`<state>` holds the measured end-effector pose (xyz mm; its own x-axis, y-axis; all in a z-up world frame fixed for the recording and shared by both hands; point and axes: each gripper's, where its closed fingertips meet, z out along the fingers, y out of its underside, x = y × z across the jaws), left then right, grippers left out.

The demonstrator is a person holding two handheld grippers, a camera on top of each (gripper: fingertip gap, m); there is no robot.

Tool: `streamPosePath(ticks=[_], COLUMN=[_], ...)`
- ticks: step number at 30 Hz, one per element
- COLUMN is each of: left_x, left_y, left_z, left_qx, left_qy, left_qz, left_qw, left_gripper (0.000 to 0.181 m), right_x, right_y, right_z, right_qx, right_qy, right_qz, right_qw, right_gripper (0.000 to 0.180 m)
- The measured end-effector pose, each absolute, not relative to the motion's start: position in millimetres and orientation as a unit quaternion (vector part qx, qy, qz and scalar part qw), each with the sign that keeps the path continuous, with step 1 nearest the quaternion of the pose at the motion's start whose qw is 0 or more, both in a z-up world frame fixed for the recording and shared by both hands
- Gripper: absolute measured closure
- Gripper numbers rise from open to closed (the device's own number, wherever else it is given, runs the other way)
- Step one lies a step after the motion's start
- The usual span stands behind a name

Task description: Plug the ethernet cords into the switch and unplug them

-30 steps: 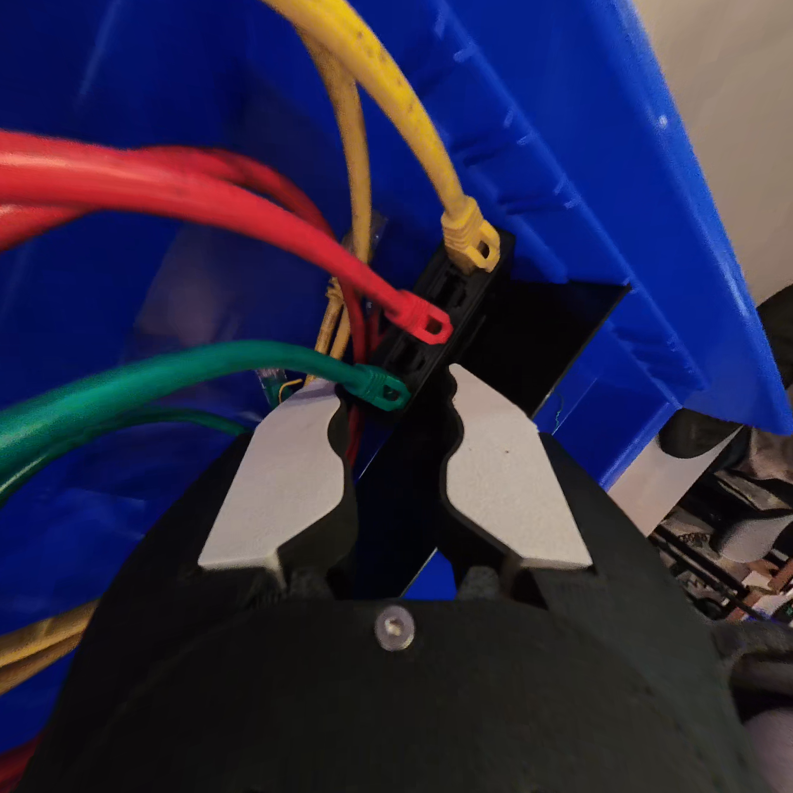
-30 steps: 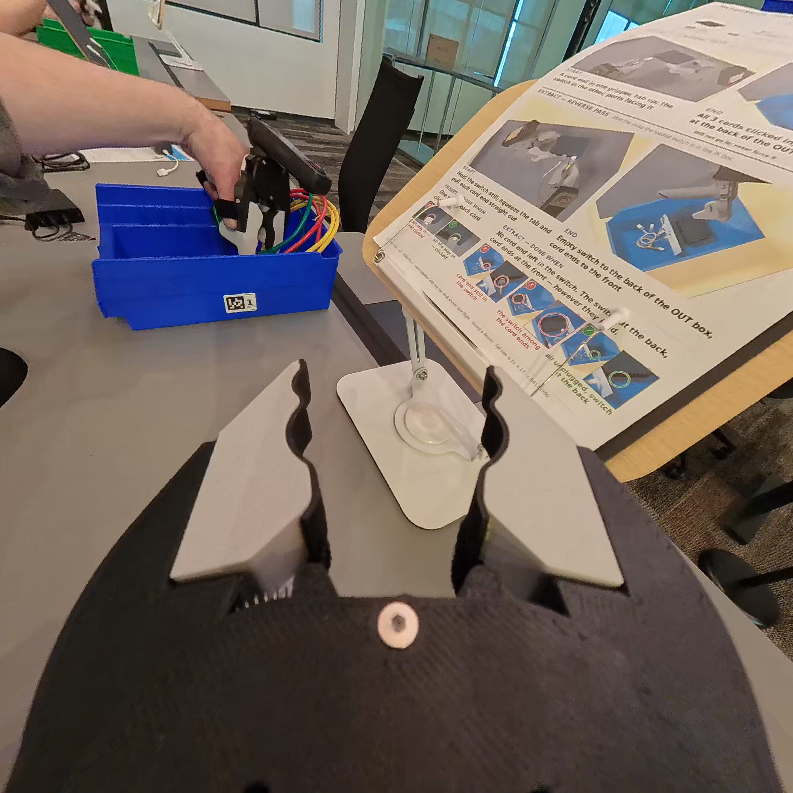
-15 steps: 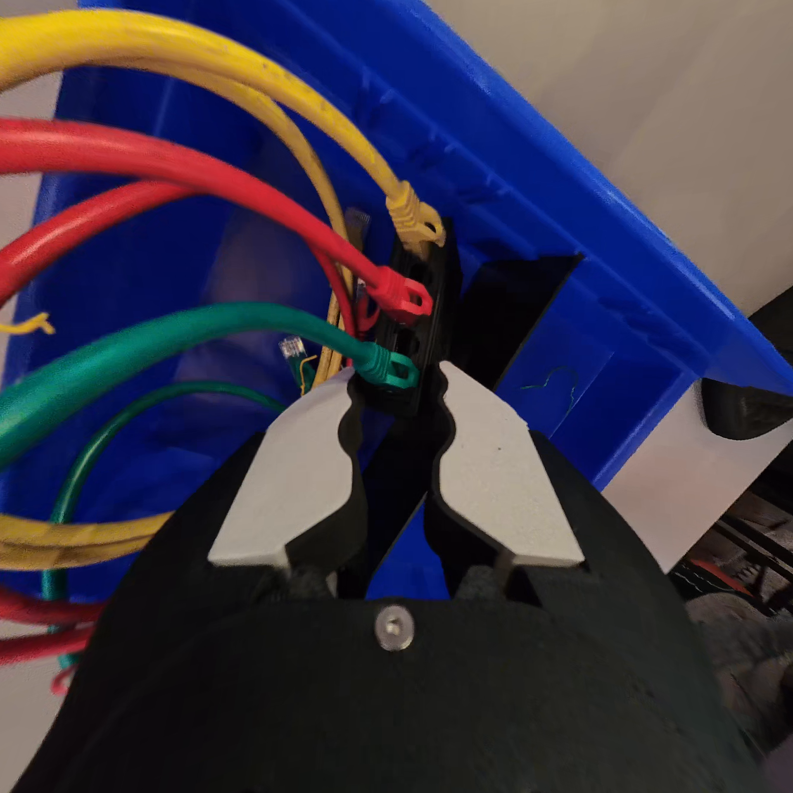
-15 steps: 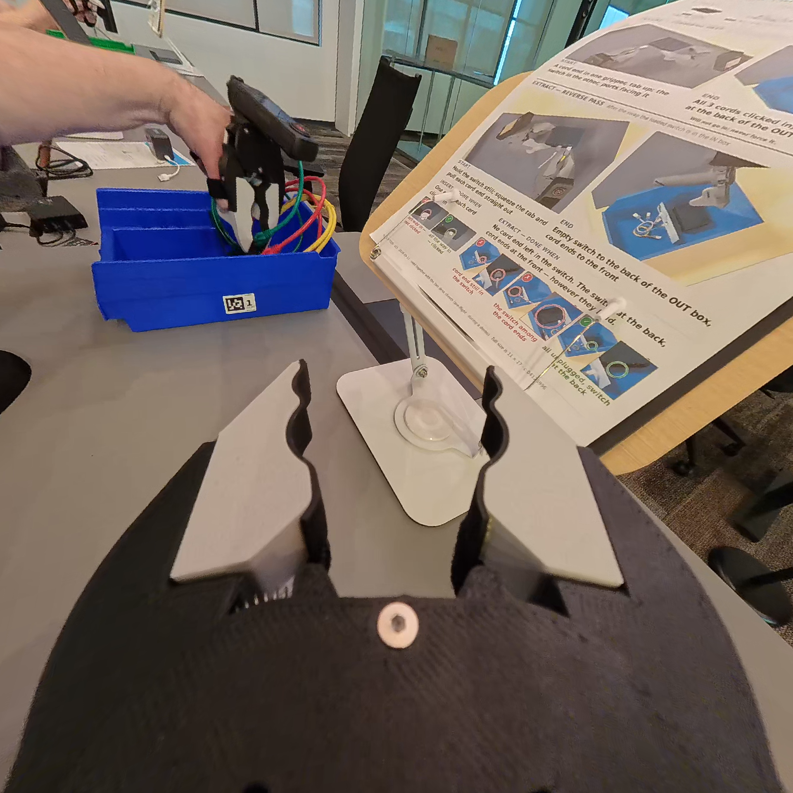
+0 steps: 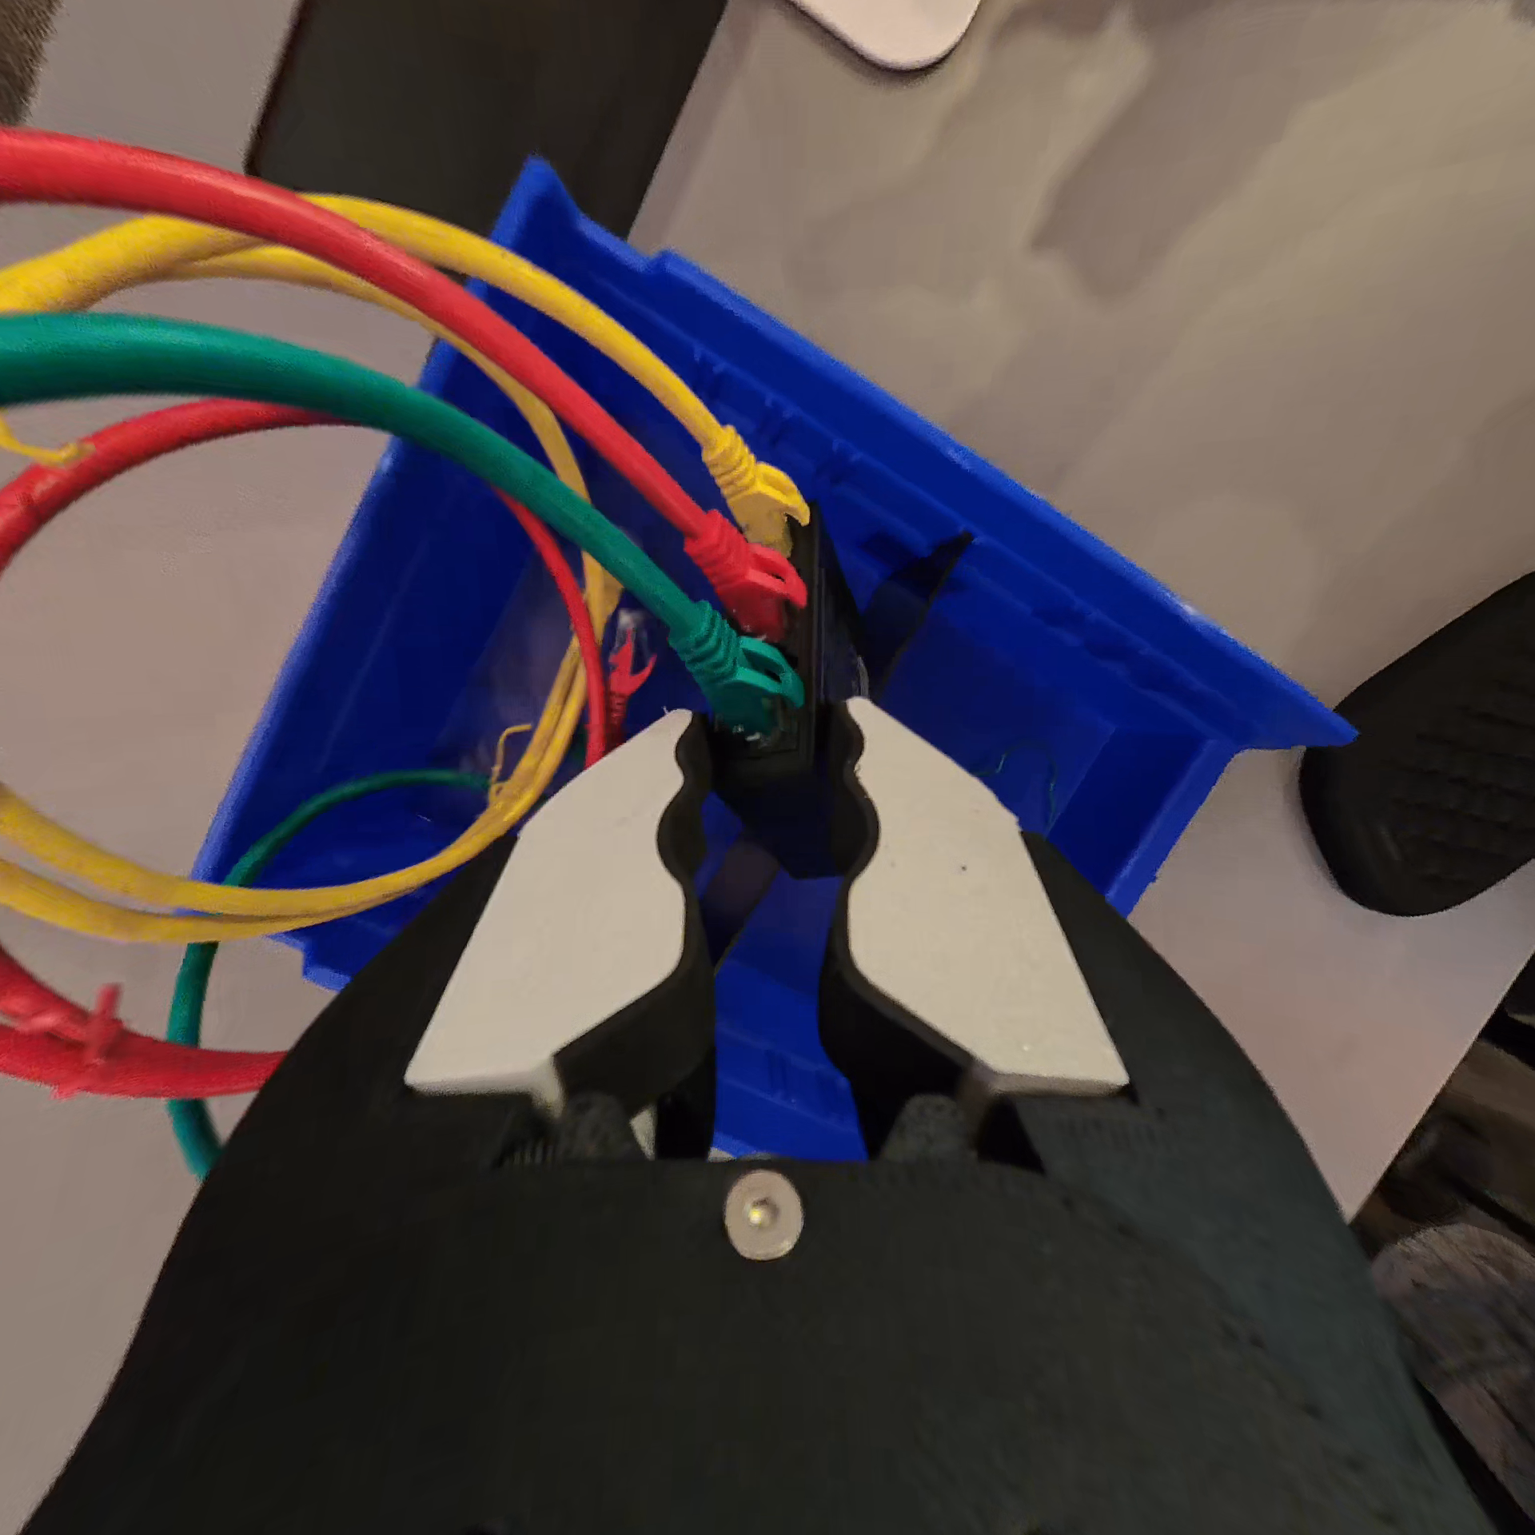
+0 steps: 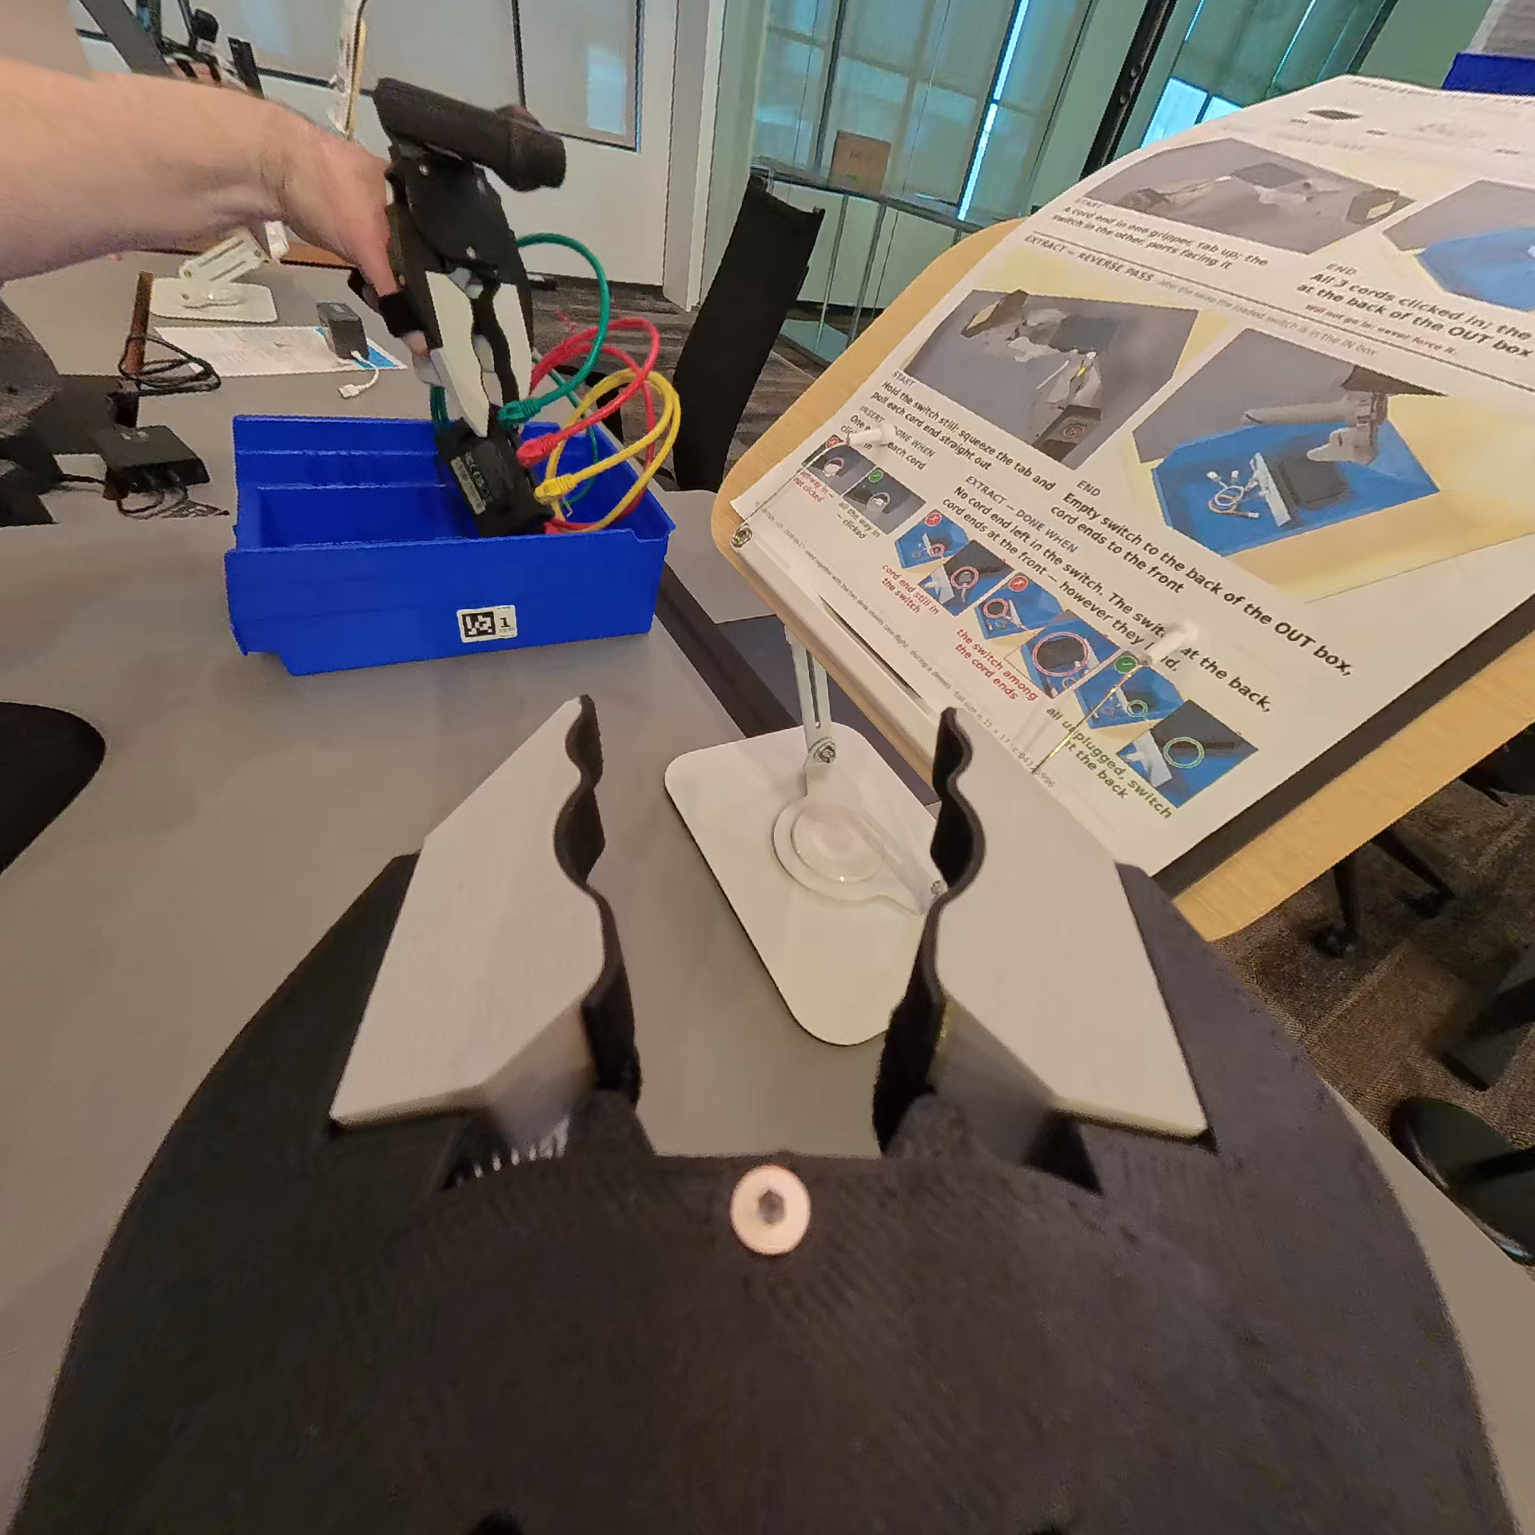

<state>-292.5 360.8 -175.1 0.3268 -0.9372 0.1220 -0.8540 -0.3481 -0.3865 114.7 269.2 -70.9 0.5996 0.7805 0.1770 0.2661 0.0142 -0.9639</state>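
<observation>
— Two grippers and one loaded bin to log; run them largest to smallest, please.

— Item one, grey worktop, with a white stand base near its right edge carrying an instruction sheet. Item two, blue bin toward the far left of the worktop. Item three, my right gripper, jaws spread wide and empty, hovering over the worktop well apart from the bin. Item four, my left gripper, jaws narrow and clamped on the black switch, held tilted above the bin's right end, its low end about level with the rim. Items five to seven, yellow cord, red cord and green cord, all three plugged into the switch, slack loops trailing out.

— Handling advice for the step?

— I judge I'm carrying the loaded switch out for unplugging. I'd keep the clamp firm, ports facing the right gripper, and raise until the loops clear the bin wall without snagging.

— Change since the prior record?

— Half a second ago the switch sat lower inside the bin; now it rides higher and the worktop shows beyond the rim. Right gripper unchanged.
</observation>
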Motion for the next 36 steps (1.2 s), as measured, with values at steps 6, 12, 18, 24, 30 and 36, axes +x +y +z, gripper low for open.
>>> streamPosePath(ticks=[6,12,18,24,30,36], left_x=[-291,-284,-269,-241,-185,-118], left_y=[357,344,325,297,245,186], left_z=[-147,-115,-69,-26,-16,-44], left_qx=[-0.802,-0.789,-0.768,-0.741,-0.692,-0.628], left_qy=[0.543,0.548,0.566,0.595,0.655,0.717], left_qz=[-0.18,-0.192,-0.202,-0.216,-0.245,-0.289], left_qw=[0.172,0.2,0.222,0.224,0.176,0.095], left_gripper=[0.153,0.153,0.153,0.153,0.154,0.153], right_x=[110,108,108,112,122,134], right_y=[266,262,259,253,246,237], right_z=[-68,-63,-59,-46,-30,-14], right_qx=[-0.663,-0.657,-0.653,-0.642,-0.63,-0.619], right_qy=[-0.395,-0.397,-0.398,-0.397,-0.389,-0.382], right_qz=[0.222,0.226,0.231,0.234,0.235,0.232], right_qw=[0.596,0.6,0.601,0.613,0.63,0.646], right_gripper=[0.101,0.101,0.101,0.101,0.101,0.101])
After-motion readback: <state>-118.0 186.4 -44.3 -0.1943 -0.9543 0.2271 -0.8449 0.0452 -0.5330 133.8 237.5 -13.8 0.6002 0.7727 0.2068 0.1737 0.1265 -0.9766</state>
